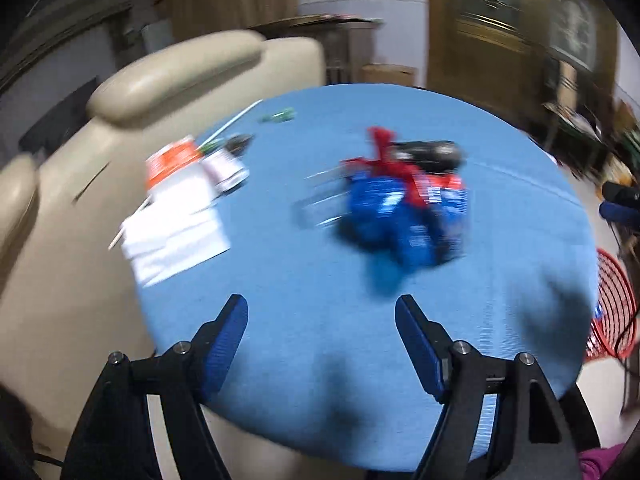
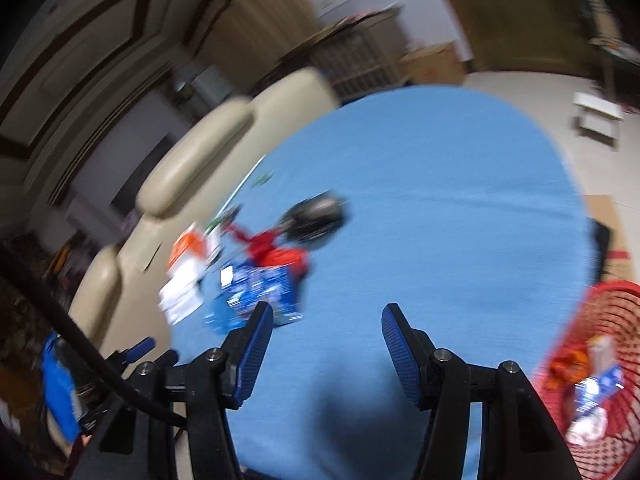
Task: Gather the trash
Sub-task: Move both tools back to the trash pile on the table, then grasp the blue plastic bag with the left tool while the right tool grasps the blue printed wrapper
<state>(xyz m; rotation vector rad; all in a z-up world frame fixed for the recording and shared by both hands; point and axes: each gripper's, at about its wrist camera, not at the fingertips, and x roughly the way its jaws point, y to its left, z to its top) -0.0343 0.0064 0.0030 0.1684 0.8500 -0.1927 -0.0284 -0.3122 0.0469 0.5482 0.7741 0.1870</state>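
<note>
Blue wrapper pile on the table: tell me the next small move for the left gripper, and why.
Probably ease the left gripper forward and down over the blue wrapper pile. Its jaws stand open and empty above the blue table, the pile lies just ahead, and the red basket beside the table already holds some trash. The blur leaves the pile's exact edges uncertain.
</note>
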